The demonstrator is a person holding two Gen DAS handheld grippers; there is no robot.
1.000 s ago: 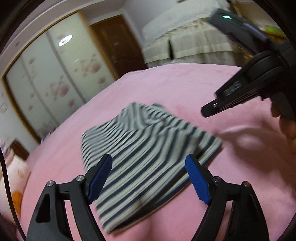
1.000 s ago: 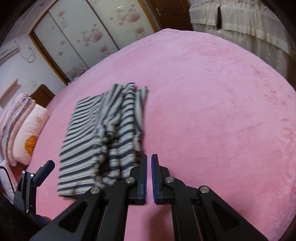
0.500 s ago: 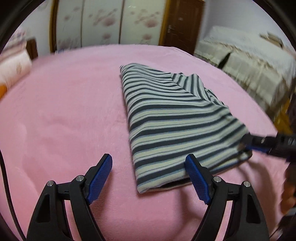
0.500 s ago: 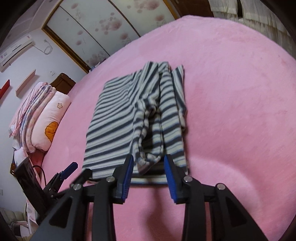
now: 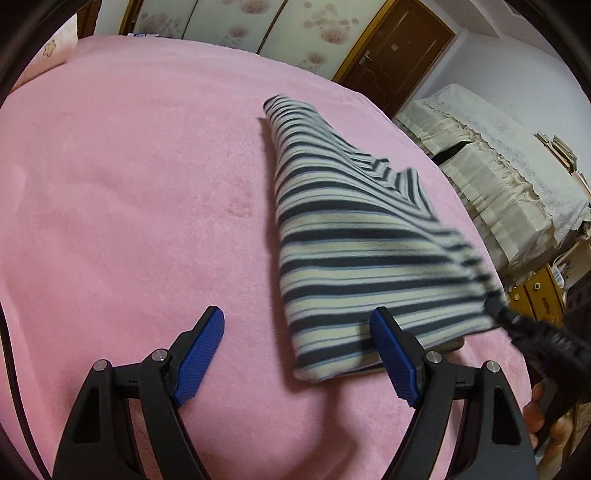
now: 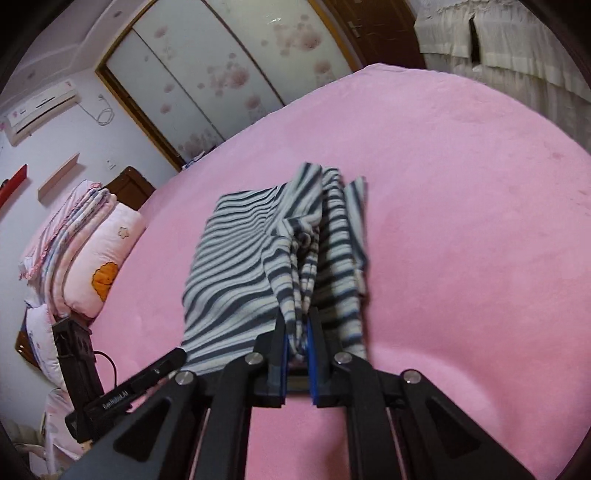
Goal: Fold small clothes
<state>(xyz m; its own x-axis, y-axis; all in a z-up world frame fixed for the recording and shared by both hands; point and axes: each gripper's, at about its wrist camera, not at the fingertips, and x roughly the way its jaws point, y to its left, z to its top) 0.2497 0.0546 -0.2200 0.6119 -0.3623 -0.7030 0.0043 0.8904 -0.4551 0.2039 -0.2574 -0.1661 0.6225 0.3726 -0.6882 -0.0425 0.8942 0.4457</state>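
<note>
A small garment with dark and cream stripes (image 5: 351,240) lies partly folded on the pink bed (image 5: 129,184). My right gripper (image 6: 298,332) is shut on a bunched near edge of the striped garment (image 6: 258,266) and lifts it off the blanket. In the left wrist view that same gripper (image 5: 495,308) shows as a black tip pinching the cloth's right corner. My left gripper (image 5: 299,332) stands wide open just above the blanket, its right finger (image 5: 391,354) in front of the garment's near left corner, with nothing pressed between the pads.
Pillows and folded bedding (image 6: 81,258) are stacked at the bed's head. A sliding floral wardrobe (image 5: 240,26) and a brown door (image 5: 395,55) stand beyond the bed. Cloth-covered furniture (image 5: 498,177) lines the right side. A hand (image 5: 539,410) holds the right gripper's handle.
My right gripper opened around the garment's near edge, then shut on it and raised it. My left gripper rolled level and swung down to the garment's near left corner, staying open.
</note>
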